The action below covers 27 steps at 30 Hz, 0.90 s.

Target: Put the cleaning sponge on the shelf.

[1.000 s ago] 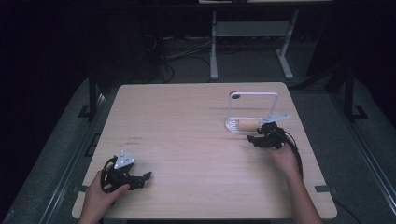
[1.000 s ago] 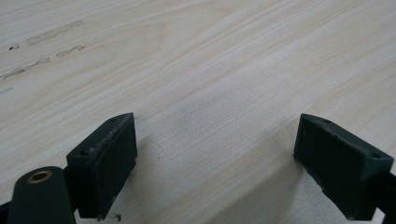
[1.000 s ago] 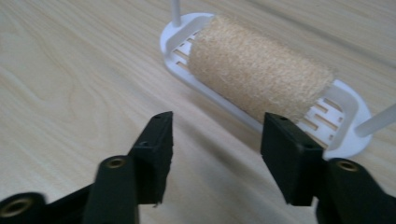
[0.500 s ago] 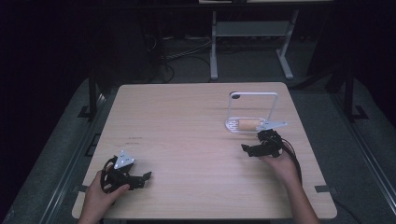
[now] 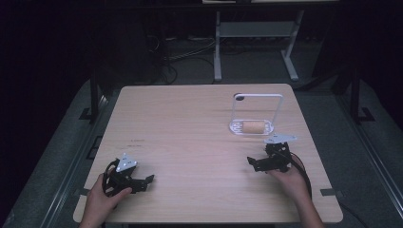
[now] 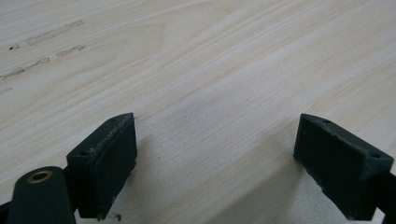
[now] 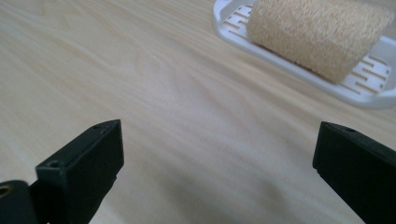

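A tan loofah sponge (image 5: 253, 127) lies in a white slotted tray (image 5: 234, 127) with a tall white wire handle (image 5: 257, 96), at the table's right. My right gripper (image 5: 253, 164) rests a little nearer than the tray, pointing left, open and holding nothing. In the right gripper view the loofah sponge (image 7: 317, 35) and the white tray (image 7: 369, 88) sit at the upper right, beyond the spread jaws of the right gripper (image 7: 215, 172). My left gripper (image 5: 146, 183) stands open at the near left corner. In its own view, bare wood lies between the wide-apart jaws of the left gripper (image 6: 215, 158).
The pale wooden table (image 5: 190, 123) has faint dark marks (image 5: 135, 141) left of centre. Beyond the far edge stand a white metal frame (image 5: 256, 33) and cables on a dark floor. A cable (image 5: 304, 173) trails from the right gripper toward the near edge.
My right gripper has drawn back from the tray toward the near edge and slightly left. The left gripper has stayed where it was.
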Motion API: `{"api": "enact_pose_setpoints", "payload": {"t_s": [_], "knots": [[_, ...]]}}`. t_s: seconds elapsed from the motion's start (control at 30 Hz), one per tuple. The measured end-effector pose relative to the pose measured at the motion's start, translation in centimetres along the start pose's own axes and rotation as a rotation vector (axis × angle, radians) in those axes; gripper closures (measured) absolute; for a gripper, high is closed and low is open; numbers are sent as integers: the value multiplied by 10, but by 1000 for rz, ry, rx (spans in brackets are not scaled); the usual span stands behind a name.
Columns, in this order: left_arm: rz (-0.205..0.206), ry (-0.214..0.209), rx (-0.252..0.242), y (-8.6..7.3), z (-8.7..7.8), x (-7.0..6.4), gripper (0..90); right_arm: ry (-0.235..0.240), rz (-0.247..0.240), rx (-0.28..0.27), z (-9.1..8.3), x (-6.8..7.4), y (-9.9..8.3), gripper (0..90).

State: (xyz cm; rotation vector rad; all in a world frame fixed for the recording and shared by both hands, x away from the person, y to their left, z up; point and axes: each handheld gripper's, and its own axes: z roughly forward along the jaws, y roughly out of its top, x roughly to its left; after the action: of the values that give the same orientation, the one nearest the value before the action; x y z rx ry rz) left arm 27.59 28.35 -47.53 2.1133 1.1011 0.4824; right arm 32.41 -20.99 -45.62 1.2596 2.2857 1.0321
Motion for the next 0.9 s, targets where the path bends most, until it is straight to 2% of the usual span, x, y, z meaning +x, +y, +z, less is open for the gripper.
{"api": "enact_pose_setpoints", "payload": {"t_s": [0.3,0.47,0.9], "knots": [[0,0,0,0,0,0,127,6,-12,-3,-13,10,-18,17],[0,0,0,0,0,0,127,14,-35,-2,-18,16,-29,17],[0,0,0,0,0,0,127,-1,-32,34,-21,24,-53,17]]}}
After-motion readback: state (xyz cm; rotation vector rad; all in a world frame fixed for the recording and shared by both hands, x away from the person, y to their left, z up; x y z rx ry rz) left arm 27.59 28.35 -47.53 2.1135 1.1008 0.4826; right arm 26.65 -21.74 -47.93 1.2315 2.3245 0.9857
